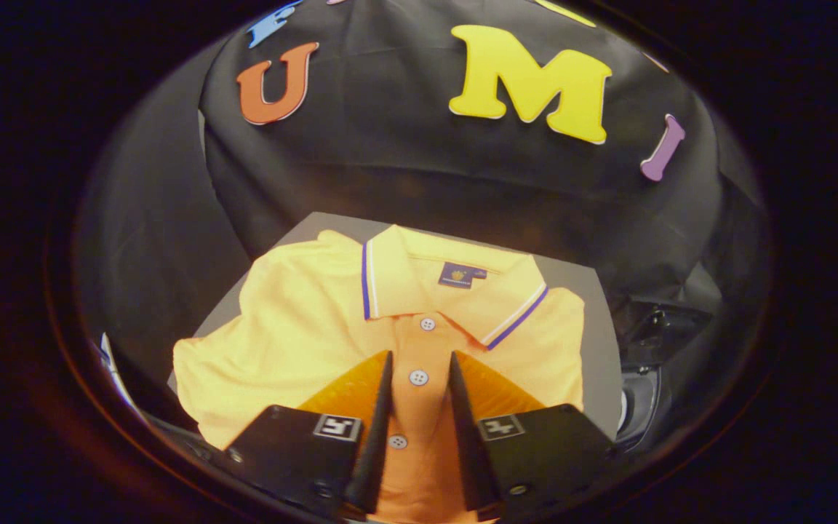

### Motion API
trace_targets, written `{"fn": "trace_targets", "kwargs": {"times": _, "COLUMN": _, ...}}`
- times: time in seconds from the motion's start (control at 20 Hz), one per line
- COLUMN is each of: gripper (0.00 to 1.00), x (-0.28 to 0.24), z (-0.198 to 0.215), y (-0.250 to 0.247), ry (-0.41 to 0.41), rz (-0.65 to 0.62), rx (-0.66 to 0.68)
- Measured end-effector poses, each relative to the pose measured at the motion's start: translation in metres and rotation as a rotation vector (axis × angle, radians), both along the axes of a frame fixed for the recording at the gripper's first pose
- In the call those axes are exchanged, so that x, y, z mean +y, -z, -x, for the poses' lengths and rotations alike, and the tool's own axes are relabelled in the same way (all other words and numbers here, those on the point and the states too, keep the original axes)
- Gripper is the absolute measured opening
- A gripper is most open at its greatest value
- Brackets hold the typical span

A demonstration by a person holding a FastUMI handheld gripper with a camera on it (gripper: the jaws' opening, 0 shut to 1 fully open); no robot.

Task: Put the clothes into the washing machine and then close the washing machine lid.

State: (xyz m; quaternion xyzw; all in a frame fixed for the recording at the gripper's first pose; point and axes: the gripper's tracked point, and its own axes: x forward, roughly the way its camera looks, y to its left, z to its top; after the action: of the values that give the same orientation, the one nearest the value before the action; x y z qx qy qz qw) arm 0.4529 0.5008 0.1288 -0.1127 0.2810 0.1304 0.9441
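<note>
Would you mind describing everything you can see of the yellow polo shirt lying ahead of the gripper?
The yellow polo shirt lies flat and face up on a grey surface, looking like soft knit fabric. Its collar, edged with white and purple stripes, lies farthest from the gripper, with a dark label inside the neck. A buttoned placket with white buttons runs between the fingers of the gripper, which is open with its fingers over the chest. One sleeve spreads out to the side.

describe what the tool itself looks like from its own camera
The tool has two wedge-shaped fingers with ribbed inner faces, tapering forward to thin tips. Each sits on a boxy black block with a small square black-and-white marker on top and screws near the corners. The fingers stand apart, open, over the yellow polo shirt.
</note>
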Motion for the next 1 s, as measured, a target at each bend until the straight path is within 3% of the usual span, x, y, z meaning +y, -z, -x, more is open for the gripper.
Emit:
{"fn": "trace_targets", "kwargs": {"times": 0.15, "gripper": 0.18, "x": -0.001, "z": -0.002, "y": 0.001, "ry": -0.065, "rz": 0.043, "rx": -0.018}}
{"fn": "trace_targets", "kwargs": {"times": 0.2, "gripper": 0.13, "x": -0.003, "z": 0.0, "y": 0.0, "ry": -0.084, "rz": 0.037, "rx": -0.017}}
{"fn": "trace_targets", "kwargs": {"times": 0.75, "gripper": 0.08, "x": -0.029, "z": 0.03, "y": -0.029, "ry": -0.156, "rz": -0.175, "rx": -0.059}}
{"fn": "trace_targets", "kwargs": {"times": 1.0, "gripper": 0.08, "x": -0.05, "z": 0.078, "y": -0.064, "ry": -0.171, "rz": -0.268, "rx": -0.153}}
